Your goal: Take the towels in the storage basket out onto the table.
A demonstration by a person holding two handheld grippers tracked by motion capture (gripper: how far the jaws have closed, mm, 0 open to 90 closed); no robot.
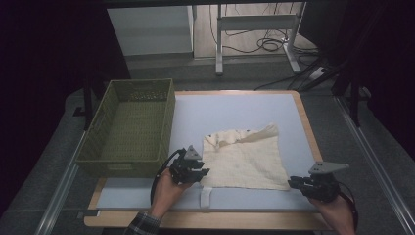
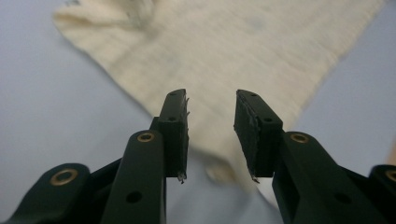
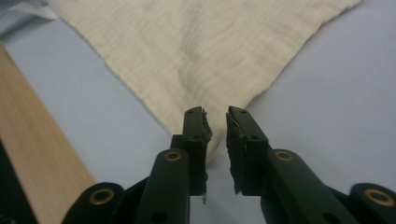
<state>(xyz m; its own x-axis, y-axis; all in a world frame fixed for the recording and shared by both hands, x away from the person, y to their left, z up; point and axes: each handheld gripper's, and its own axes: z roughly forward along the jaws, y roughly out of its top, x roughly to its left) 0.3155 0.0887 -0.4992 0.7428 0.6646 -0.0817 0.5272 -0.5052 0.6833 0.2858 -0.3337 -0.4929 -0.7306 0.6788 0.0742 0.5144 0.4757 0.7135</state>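
Cream cloth (image 1: 244, 159) flat on table (image 1: 235, 110), left tongs (image 2: 211, 133) apart, right tongs (image 3: 215, 149) slightly apart, no legible writing

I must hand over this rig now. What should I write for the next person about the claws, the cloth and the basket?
Left claw: open, at the cloth's near left corner, not gripping.
Right claw: slightly open at the near right corner, also not gripping.
Cloth: lies mostly flat on the mat, far left corner crumpled over.
Basket: at the left of the table, nothing seen inside.
Done: cloth laid out and let go.
Left: probably smooth the far corner, then fold the cloth, perhaps for the basket.
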